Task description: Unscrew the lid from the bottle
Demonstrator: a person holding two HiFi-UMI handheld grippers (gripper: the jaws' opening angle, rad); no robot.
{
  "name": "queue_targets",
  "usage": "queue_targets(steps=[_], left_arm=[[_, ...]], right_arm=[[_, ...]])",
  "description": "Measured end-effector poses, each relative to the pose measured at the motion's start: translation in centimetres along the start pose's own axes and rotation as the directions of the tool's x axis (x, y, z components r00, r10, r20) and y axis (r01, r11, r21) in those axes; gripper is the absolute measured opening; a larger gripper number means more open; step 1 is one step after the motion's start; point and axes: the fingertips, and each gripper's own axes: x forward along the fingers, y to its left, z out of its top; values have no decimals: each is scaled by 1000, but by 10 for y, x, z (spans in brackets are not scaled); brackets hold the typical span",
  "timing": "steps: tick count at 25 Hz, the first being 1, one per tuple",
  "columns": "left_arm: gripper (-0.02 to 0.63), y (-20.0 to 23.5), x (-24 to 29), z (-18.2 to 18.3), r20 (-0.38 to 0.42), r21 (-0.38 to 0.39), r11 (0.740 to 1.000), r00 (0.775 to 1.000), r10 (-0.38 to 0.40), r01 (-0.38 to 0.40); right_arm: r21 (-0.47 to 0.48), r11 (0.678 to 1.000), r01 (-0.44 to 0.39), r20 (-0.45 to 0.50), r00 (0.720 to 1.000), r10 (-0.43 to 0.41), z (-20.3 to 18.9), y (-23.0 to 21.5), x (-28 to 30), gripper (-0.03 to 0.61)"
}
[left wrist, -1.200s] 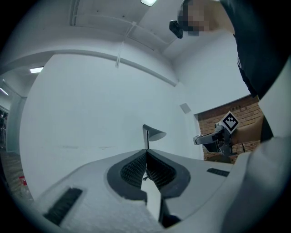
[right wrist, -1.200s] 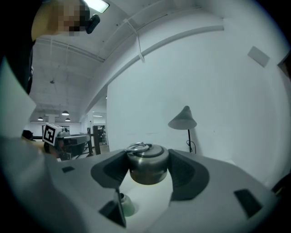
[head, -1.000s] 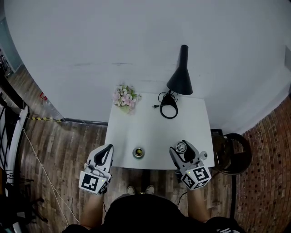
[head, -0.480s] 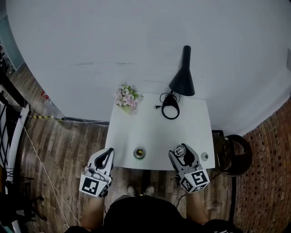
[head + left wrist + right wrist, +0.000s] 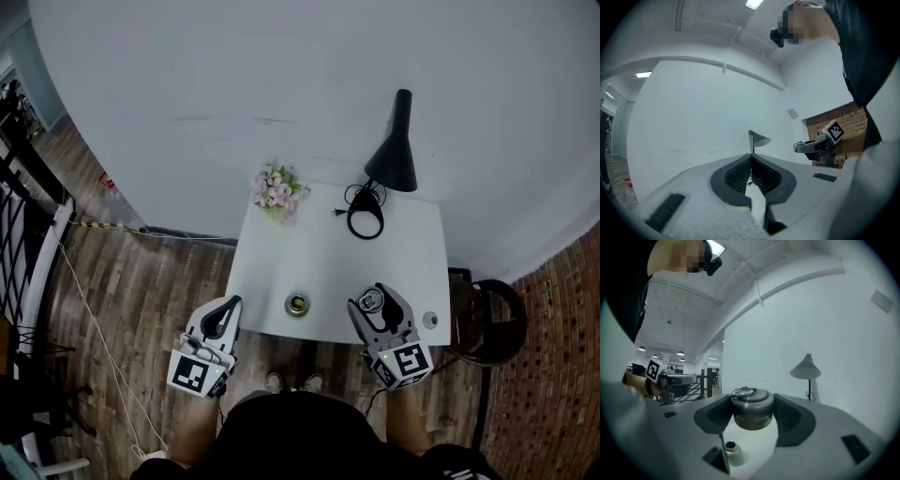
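A small open metal bottle (image 5: 297, 304) stands near the white table's (image 5: 328, 262) front edge. In the right gripper view the same bottle (image 5: 732, 453) shows low down under the jaws. Its metal lid (image 5: 372, 301) with a ring on top is off the bottle, and my right gripper (image 5: 373, 296) is shut on it to the bottle's right. Both pads press the lid's (image 5: 751, 412) sides. My left gripper (image 5: 226, 310) is shut and empty, off the table's front left corner. Its jaws (image 5: 751, 169) meet with nothing between them.
A black desk lamp (image 5: 394, 159) and its coiled cable (image 5: 364, 223) stand at the table's back right. A bunch of pink flowers (image 5: 278, 187) lies at the back left. A small round object (image 5: 429, 320) sits at the front right corner. A dark stool (image 5: 487, 323) stands right of the table.
The head view has shifted, so the table sits further right. My right gripper with the lid has drifted a little toward the bottle. The left gripper has kept still.
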Motion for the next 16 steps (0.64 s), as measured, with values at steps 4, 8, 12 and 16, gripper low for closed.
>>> queue_targets(steps=[4,8,12,16], left_arm=[[23,-2,-3,-3,-4,4,1000,1000,8,-8],[23,-4,-5,-3,-3,1,1000,1000,9,-9],[23,-6,-5,-5,-10,-18,1000,1000,11,-11],[23,-5,-4,-5,8,-1,1000,1000,9,-9]], right_arm=[[-4,1000,-13,2,1000,13,1,6,3,267],[-11,1000,-29,1,1000,29,1,10,4,267],[-18,999,-27,-4,1000,27,0,10,4,267],[-29,999,-34,3,999,35,1,11,3,267]])
